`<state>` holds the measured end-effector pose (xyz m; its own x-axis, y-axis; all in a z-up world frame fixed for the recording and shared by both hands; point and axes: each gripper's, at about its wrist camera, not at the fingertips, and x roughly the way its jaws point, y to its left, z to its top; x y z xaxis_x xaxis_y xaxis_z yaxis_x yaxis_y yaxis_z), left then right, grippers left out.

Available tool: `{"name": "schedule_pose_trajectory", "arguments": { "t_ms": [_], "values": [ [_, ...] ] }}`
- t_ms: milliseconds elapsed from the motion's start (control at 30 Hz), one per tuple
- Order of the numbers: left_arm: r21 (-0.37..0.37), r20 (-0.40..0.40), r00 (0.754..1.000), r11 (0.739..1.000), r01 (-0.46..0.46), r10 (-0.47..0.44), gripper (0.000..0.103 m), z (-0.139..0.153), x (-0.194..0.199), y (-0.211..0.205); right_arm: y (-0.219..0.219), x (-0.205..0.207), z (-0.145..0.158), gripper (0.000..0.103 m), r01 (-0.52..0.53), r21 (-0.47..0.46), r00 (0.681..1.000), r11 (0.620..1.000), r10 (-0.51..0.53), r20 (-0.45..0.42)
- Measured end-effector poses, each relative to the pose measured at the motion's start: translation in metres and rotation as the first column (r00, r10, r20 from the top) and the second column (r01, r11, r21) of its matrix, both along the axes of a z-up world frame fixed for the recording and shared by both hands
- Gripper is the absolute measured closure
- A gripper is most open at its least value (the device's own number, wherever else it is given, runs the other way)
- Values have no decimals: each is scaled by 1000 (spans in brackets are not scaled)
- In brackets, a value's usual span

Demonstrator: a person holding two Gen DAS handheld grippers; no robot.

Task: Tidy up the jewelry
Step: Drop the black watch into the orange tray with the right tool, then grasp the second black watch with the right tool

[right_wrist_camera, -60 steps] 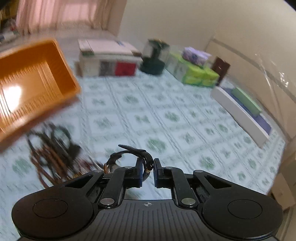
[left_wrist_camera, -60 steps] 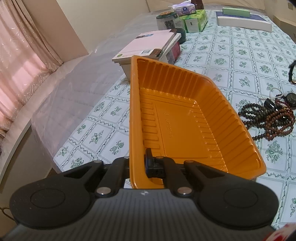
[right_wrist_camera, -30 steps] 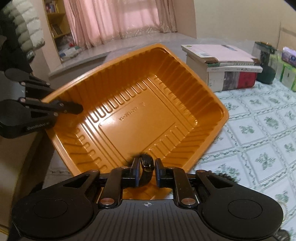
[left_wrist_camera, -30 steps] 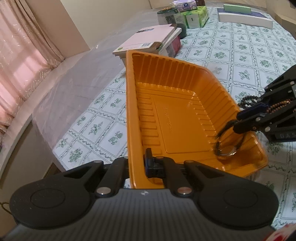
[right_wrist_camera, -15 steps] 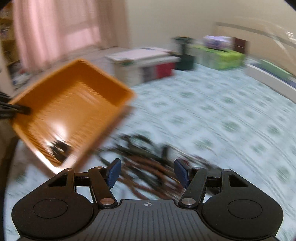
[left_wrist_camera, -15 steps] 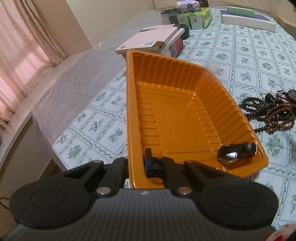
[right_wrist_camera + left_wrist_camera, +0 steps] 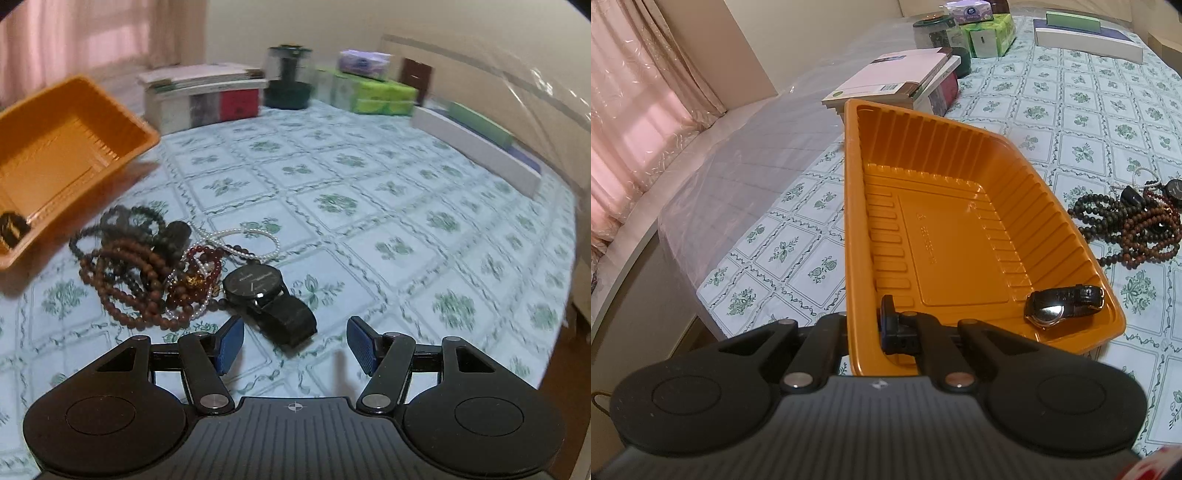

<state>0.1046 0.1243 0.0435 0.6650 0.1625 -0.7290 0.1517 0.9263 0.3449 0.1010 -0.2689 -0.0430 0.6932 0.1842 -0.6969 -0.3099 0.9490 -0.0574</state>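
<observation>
My left gripper (image 7: 866, 328) is shut on the near rim of an orange plastic tray (image 7: 960, 236) and holds it tilted above the table. A black watch (image 7: 1063, 306) lies in the tray's near right corner. The tray also shows at the left of the right wrist view (image 7: 55, 158). My right gripper (image 7: 295, 345) is open and empty, just above a second black watch (image 7: 269, 299) on the tablecloth. A tangle of brown, dark and pearl bead bracelets (image 7: 147, 269) lies left of that watch, and it shows in the left wrist view (image 7: 1130, 225) right of the tray.
A stack of books (image 7: 203, 96), a dark jar (image 7: 288, 77), green tissue packs (image 7: 369, 92) and a long white box (image 7: 476, 147) stand along the far side. The table's left edge (image 7: 701, 295) drops off beside the tray.
My right gripper put the first watch into the tray, opened, and swung back right over the pile on the cloth. The left gripper kept hold of the tray.
</observation>
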Motion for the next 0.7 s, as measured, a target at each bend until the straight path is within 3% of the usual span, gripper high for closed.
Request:
{"name": "schedule_pose_trajectory", "arguments": {
  "t_ms": [200,367,533,700],
  "values": [
    [1,-7,1000,1000,-4,4,100,0,1,0,8,19,-10,54,-113,-60,993,992,111,-41],
    [5,-7,1000,1000,-3,3,100,-1,1,0,13,22,-10,80,-152,-99,987,983,147,-63],
    [8,-6,1000,1000,0,0,100,0,2,-1,8,12,-3,83,-100,-48,993,994,97,-66],
    [11,-7,1000,1000,4,-4,100,0,2,-2,4,1,13,84,-50,-47,999,998,49,-15]
  ]
}}
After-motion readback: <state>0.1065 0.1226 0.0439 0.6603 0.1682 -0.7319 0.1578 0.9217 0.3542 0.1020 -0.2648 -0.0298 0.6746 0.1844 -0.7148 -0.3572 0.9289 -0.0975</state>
